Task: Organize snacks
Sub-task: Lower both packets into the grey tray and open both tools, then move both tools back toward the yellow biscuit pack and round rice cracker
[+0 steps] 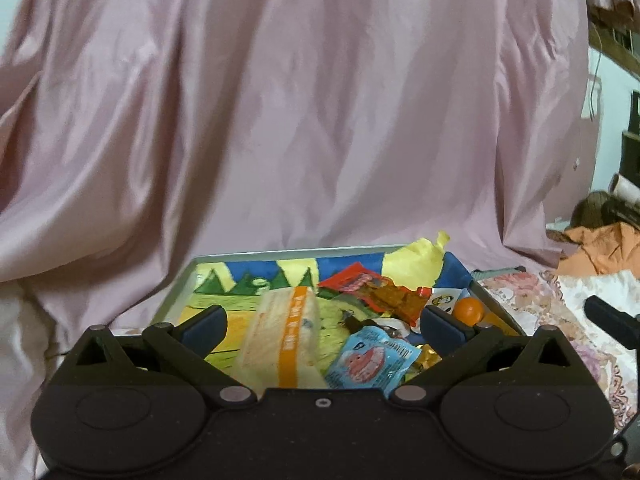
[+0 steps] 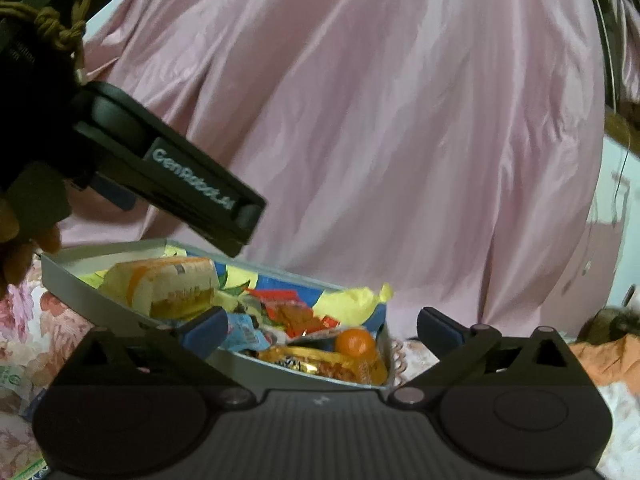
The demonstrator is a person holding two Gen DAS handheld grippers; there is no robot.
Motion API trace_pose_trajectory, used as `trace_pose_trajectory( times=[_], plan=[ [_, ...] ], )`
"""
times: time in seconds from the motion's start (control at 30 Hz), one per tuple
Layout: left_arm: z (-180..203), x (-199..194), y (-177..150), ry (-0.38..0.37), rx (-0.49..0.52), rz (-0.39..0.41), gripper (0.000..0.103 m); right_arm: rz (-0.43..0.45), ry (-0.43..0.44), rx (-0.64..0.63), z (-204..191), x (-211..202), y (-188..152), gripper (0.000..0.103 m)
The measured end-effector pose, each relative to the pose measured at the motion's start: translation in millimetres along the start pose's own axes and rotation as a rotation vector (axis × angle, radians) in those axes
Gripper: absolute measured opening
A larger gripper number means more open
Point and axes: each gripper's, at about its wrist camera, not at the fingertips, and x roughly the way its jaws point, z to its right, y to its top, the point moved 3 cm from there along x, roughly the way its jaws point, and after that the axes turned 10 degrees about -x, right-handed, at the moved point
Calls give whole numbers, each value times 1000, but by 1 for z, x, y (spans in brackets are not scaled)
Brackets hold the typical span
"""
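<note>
A grey tin tray point(image 1: 176, 292) point(image 2: 76, 284) with a colourful printed bottom holds the snacks. Inside lie a pale wrapped cake with an orange stripe point(image 1: 280, 336) point(image 2: 168, 284), a red snack packet point(image 1: 380, 292) point(image 2: 296, 316), a light-blue pouch point(image 1: 368, 360) point(image 2: 244, 334), an orange ball point(image 1: 470, 310) point(image 2: 356, 342) and gold-wrapped sweets point(image 2: 316, 360). My left gripper point(image 1: 324, 324) hovers over the tray, jaws wide apart, nothing pressed between them. My right gripper point(image 2: 322, 330) stands open at the tray's near corner, holding nothing. The left gripper's body point(image 2: 180, 176) shows above the tray in the right wrist view.
Pink satin cloth point(image 1: 300, 120) hangs behind the tray. The tray rests on a floral cover point(image 1: 540, 304) point(image 2: 24, 320). Orange fabric point(image 1: 600, 248) lies at the right. A yellow wrapper edge point(image 1: 420, 256) sticks up at the tray's far corner.
</note>
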Motion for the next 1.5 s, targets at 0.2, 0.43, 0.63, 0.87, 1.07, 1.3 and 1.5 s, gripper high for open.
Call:
trace_pose_trajectory(
  times=[0.2, 0.43, 0.63, 0.87, 1.07, 1.3, 1.5],
  plan=[
    [-20, -50, -4, 1, -42, 42, 102, 40, -72, -31, -5, -33, 12, 103],
    [-44, -108, -23, 0, -77, 92, 102, 99, -123, -3, -9, -85, 23, 103],
    [-74, -150, -53, 12, -139, 99, 102, 100, -138, 78, -12, -126, 28, 103],
    [-103, -187, -94, 17, -172, 100, 102, 78, -119, 86, -29, -179, 20, 103],
    [-117, -211, -129, -15, -171, 84, 102, 40, -116, 86, -43, -216, 8, 103],
    [-136, -219, -163, -41, -175, 29, 102, -13, -91, 143, -54, -247, -6, 103],
    [-145, -216, -185, -53, -158, -14, 102, -82, -51, 123, -74, -254, -13, 103]
  ],
)
